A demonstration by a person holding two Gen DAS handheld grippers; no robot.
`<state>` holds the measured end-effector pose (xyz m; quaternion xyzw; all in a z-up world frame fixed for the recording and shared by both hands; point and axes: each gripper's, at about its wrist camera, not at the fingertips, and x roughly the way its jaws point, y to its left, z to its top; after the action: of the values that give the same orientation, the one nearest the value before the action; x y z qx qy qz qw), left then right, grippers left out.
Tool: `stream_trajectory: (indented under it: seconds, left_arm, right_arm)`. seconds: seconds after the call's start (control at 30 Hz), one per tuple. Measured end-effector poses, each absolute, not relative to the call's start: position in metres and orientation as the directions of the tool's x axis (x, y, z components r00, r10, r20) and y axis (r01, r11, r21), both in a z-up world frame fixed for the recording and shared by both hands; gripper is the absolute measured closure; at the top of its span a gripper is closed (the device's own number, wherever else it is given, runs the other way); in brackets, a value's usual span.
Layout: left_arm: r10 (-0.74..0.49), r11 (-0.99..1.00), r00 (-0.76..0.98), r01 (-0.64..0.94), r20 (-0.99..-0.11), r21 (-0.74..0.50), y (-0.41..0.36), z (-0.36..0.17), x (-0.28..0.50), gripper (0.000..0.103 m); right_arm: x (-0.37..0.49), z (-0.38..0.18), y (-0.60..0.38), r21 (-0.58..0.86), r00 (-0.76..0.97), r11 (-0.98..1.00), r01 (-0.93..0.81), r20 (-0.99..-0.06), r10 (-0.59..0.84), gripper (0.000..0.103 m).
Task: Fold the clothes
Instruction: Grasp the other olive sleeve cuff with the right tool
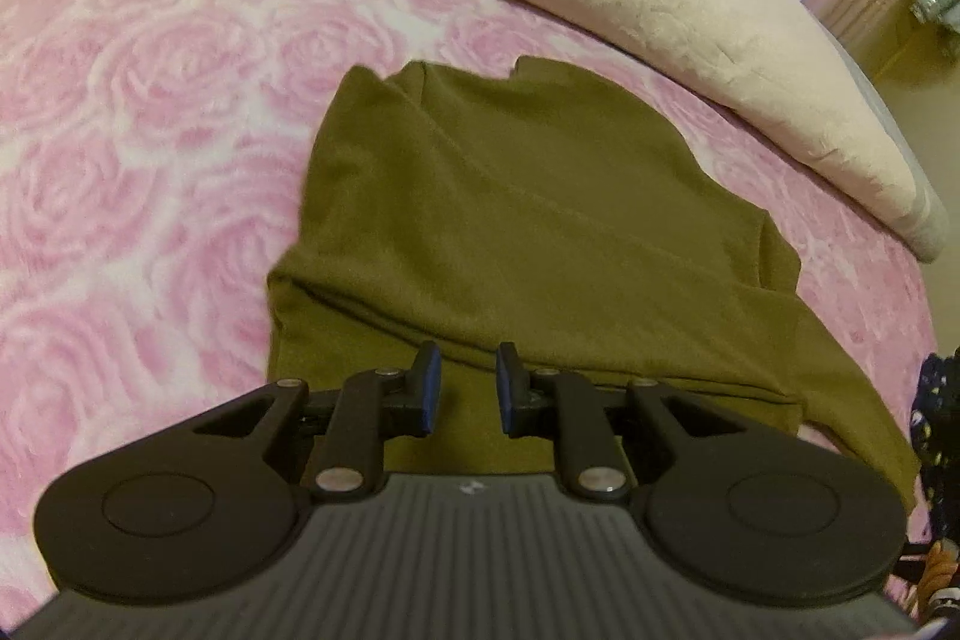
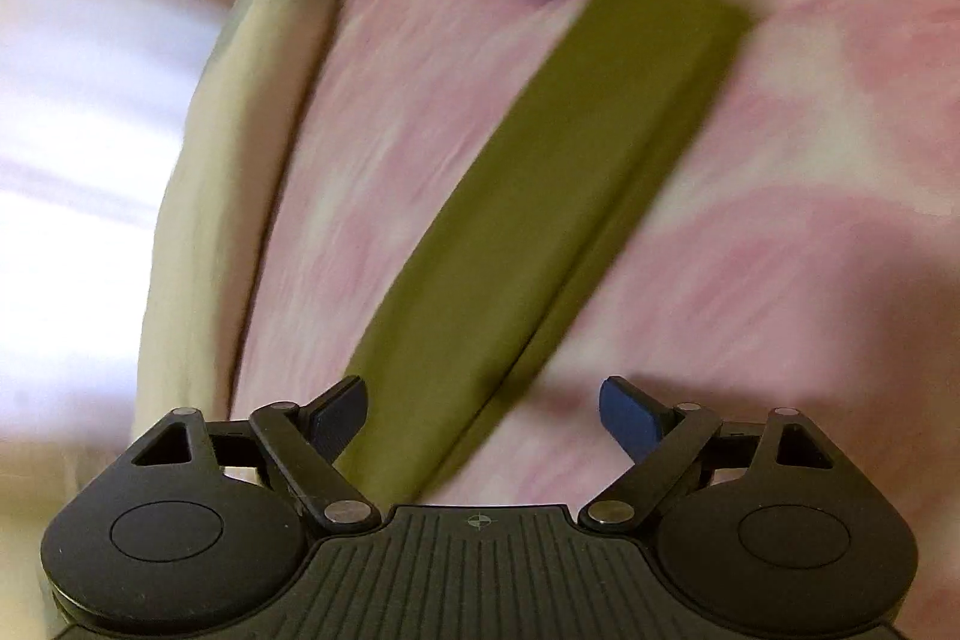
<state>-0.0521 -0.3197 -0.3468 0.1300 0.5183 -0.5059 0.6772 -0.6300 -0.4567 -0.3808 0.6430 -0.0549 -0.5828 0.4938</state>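
Clearly our soft, limp olive-green knit garment needs pinching at its lower-centre folded edge; left hand-held gripper slightly parted, right hand-held gripper wide, both empty.

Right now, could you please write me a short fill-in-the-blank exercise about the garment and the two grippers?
1. The garment is ____ in colour.
2. It lies on a ____ rose-patterned blanket.
3. The right gripper has its fingers ____.
4. The left gripper holds ____ between its fingers.

Missing words: olive green; pink; open; nothing
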Motion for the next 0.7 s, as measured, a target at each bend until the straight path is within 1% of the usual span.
stream_trajectory:
  seconds: [0.03, 0.07, 0.13, 0.17, 0.2, 0.27, 0.37, 0.43, 0.47, 0.5, 0.57, 0.6, 0.67, 0.7]
  left_arm:
    - [-0.548, 0.469, -0.048, 0.809, -0.835, -0.354, -0.318, -0.348, -0.052, 0.088]
    - [-0.547, 0.482, -0.048, 0.799, -0.836, -0.361, -0.317, -0.348, -0.051, 0.088]
    - [-0.545, 0.505, -0.048, 0.778, -0.837, -0.374, -0.315, -0.349, -0.049, 0.088]
    - [-0.545, 0.513, -0.049, 0.770, -0.837, -0.380, -0.314, -0.348, -0.048, 0.088]
    - [-0.546, 0.517, -0.050, 0.765, -0.836, -0.383, -0.313, -0.348, -0.047, 0.088]
    - [-0.546, 0.518, -0.046, 0.766, -0.836, -0.380, -0.312, -0.346, -0.047, 0.088]
    - [-0.546, 0.519, -0.040, 0.768, -0.837, -0.376, -0.312, -0.346, -0.047, 0.088]
    - [-0.548, 0.523, -0.041, 0.763, -0.835, -0.380, -0.312, -0.346, -0.046, 0.088]
    - [-0.550, 0.525, -0.041, 0.759, -0.834, -0.384, -0.311, -0.346, -0.045, 0.088]
    - [-0.552, 0.528, -0.042, 0.755, -0.833, -0.388, -0.311, -0.345, -0.045, 0.088]
    - [-0.558, 0.528, -0.044, 0.752, -0.829, -0.395, -0.309, -0.344, -0.043, 0.088]
    - [-0.560, 0.527, -0.043, 0.752, -0.827, -0.396, -0.308, -0.343, -0.041, 0.088]
    - [-0.561, 0.532, -0.039, 0.748, -0.827, -0.396, -0.305, -0.343, -0.037, 0.088]
    - [-0.563, 0.537, -0.036, 0.743, -0.826, -0.399, -0.303, -0.342, -0.034, 0.088]
  right_arm:
    - [-0.645, -0.384, -0.455, 0.712, 0.295, -0.531, 0.460, -0.687, -0.664, 0.037]
    - [-0.660, -0.388, -0.454, 0.723, 0.275, -0.553, 0.414, -0.678, -0.681, 0.038]
    - [-0.684, -0.396, -0.453, 0.744, 0.252, -0.576, 0.337, -0.661, -0.707, 0.038]
    - [-0.692, -0.399, -0.454, 0.743, 0.234, -0.586, 0.325, -0.663, -0.711, 0.039]
    - [-0.699, -0.400, -0.455, 0.745, 0.228, -0.589, 0.312, -0.661, -0.715, 0.045]
    - [-0.707, -0.406, -0.457, 0.757, 0.240, -0.596, 0.269, -0.652, -0.720, 0.051]
    - [-0.709, -0.412, -0.464, 0.767, 0.247, -0.586, 0.262, -0.640, -0.728, 0.052]
    - [-0.710, -0.417, -0.470, 0.766, 0.247, -0.586, 0.265, -0.641, -0.726, 0.062]
    - [-0.711, -0.419, -0.472, 0.765, 0.247, -0.586, 0.267, -0.642, -0.726, 0.079]
    - [-0.713, -0.424, -0.475, 0.762, 0.246, -0.593, 0.262, -0.646, -0.722, 0.087]
    - [-0.714, -0.427, -0.476, 0.760, 0.244, -0.597, 0.256, -0.648, -0.721, 0.087]
    - [-0.713, -0.423, -0.476, 0.749, 0.236, -0.597, 0.288, -0.660, -0.714, 0.096]
    - [-0.701, -0.404, -0.483, 0.689, 0.194, -0.581, 0.434, -0.701, -0.687, 0.098]
    - [-0.690, -0.391, -0.490, 0.660, 0.176, -0.546, 0.516, -0.705, -0.687, 0.099]
